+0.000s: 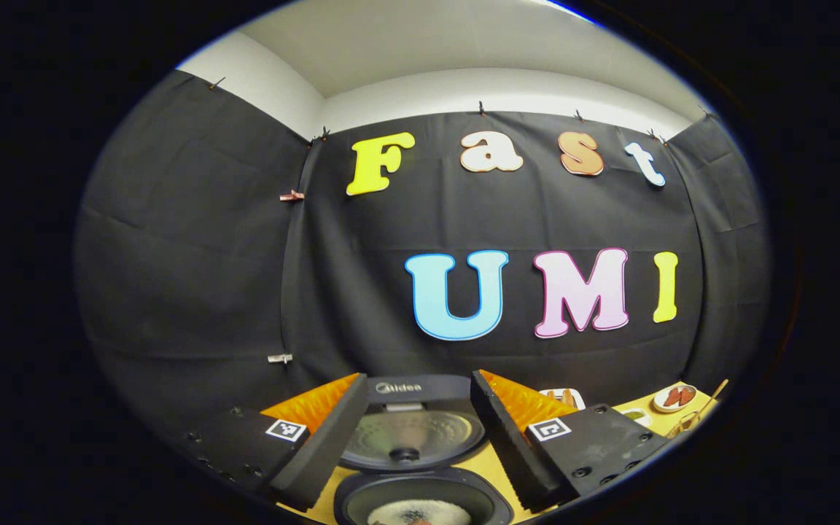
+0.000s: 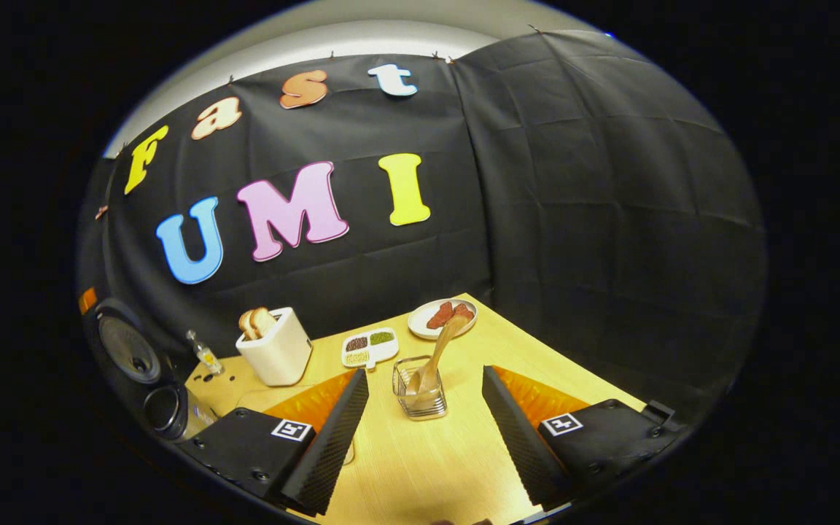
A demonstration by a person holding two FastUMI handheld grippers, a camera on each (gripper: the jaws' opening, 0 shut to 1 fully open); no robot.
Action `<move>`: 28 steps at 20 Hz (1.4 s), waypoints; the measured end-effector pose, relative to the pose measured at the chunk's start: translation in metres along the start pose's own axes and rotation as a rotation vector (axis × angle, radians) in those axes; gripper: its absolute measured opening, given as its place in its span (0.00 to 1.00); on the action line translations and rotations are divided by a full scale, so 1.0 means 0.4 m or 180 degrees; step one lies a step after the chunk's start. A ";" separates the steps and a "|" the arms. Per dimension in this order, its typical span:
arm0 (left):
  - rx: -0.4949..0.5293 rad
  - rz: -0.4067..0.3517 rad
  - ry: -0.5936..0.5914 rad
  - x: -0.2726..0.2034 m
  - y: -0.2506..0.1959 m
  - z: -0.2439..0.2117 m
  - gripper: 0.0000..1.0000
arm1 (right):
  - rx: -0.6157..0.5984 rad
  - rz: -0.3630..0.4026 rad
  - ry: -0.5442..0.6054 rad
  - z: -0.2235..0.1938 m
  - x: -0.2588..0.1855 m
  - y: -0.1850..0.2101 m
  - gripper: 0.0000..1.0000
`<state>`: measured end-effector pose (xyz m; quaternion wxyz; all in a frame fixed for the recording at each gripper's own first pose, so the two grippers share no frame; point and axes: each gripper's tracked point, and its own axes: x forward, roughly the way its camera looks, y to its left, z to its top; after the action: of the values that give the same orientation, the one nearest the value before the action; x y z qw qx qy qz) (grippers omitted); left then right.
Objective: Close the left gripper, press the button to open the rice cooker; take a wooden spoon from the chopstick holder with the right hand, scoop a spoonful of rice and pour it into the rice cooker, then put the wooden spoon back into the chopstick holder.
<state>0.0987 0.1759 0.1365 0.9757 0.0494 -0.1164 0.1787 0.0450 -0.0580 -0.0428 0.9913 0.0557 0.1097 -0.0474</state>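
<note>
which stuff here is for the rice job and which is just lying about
For the job: rice cooker, lid up; wooden spoon in the chopstick holder.
Lying about: toaster, plate, divided dish, small bottle.

The cooker [image 1: 420, 437] stands open on the table [image 2: 420, 459], its dark lid [image 1: 411, 430] raised upright behind the round pot [image 1: 420, 503], which seems to hold pale rice, though the edge cuts it off. The wooden spoon [image 2: 438, 350] leans, bowl down, in the clear wire holder [image 2: 420, 397], handle tilted toward a plate.
</note>
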 end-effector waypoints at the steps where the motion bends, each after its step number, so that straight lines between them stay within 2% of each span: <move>1: 0.0038 -0.0007 -0.0043 0.022 0.007 0.004 0.92 | -0.0085 0.0057 0.0000 -0.001 -0.023 0.018 0.98; 2: 0.0074 -0.0023 -0.0085 0.043 0.013 0.005 0.95 | -0.0187 0.0103 0.0001 -0.005 -0.044 0.031 0.98; 3: 0.0098 -0.0044 -0.0132 0.066 0.014 0.011 0.92 | -0.0285 0.0145 0.0007 -0.009 -0.062 0.042 0.98; 6: 0.0136 -0.0092 -0.0164 0.126 0.016 0.003 0.94 | -0.0454 0.0242 0.0087 -0.037 -0.108 0.072 0.98; 11: 0.0132 0.0011 0.0176 0.161 0.032 -0.077 0.93 | -0.0572 0.0268 0.0113 -0.046 -0.114 0.074 0.99; 13: 0.0079 0.0068 0.0228 0.142 0.024 -0.066 0.98 | -0.0482 0.0305 0.0149 -0.048 -0.107 0.076 0.98; 15: 0.0073 0.0144 0.0351 0.107 0.017 -0.081 0.98 | -0.0411 0.0350 0.0190 -0.053 -0.096 0.078 0.99; 19: -0.0044 0.0301 0.0772 0.003 -0.001 -0.121 0.99 | -0.0423 0.0534 0.0229 -0.042 -0.062 0.085 0.98; 23: -0.0127 0.0454 0.1202 -0.121 -0.030 -0.198 0.99 | -0.0348 0.0771 0.0332 -0.054 -0.035 0.088 0.98; 28: -0.0138 0.0537 0.1644 -0.231 -0.053 -0.326 1.00 | -0.0340 0.0916 0.0504 -0.088 -0.013 0.061 0.98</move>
<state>0.0494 0.1431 -0.0136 0.9556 -0.0286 0.1287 0.2635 0.0352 -0.0293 -0.0734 0.9776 0.0216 0.1807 0.1054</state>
